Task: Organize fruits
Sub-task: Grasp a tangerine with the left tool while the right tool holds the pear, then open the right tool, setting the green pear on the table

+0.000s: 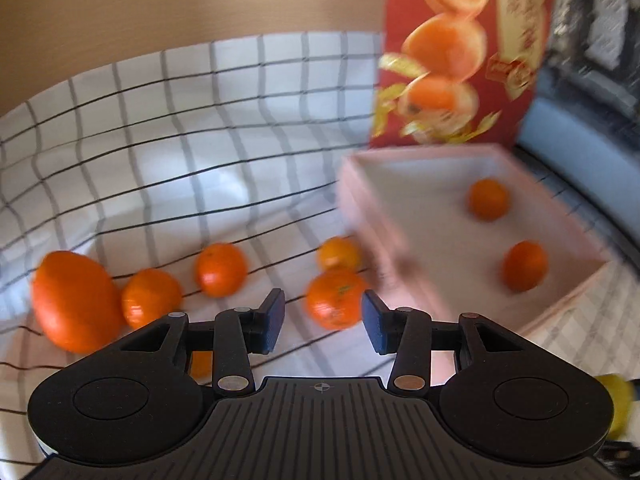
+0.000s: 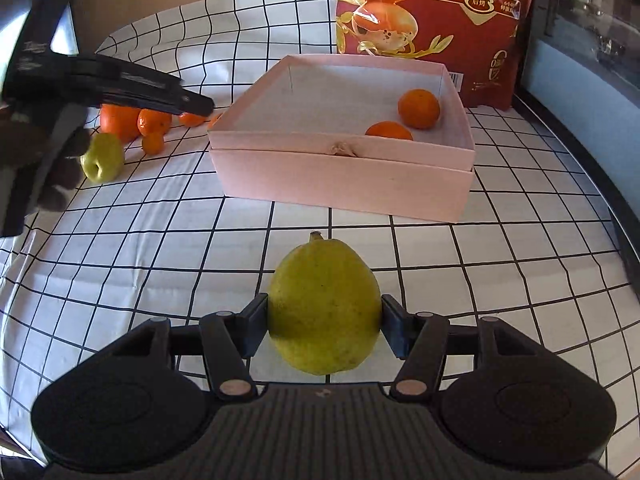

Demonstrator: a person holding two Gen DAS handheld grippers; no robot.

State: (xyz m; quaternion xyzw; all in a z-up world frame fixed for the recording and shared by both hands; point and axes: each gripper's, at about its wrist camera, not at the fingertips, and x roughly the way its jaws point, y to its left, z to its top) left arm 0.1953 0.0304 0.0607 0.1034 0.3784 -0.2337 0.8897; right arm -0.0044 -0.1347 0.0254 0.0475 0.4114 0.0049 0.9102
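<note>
A yellow-green pear (image 2: 324, 304) is pinched by the right gripper (image 2: 324, 330) at lower centre, presumably for carrying to the pink box (image 2: 344, 184) (two mandarins already inside). The left gripper (image 1: 324, 320) is spread before a mandarin (image 1: 335, 298), likely for grasping.

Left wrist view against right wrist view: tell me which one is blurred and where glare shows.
Left wrist view: motion-smeared pink box and oranges, only the left claw crisp. Right wrist view: sharp throughout, yellow fruit in the right claw; no strong glare, fisheye bends the checked cloth.
</note>
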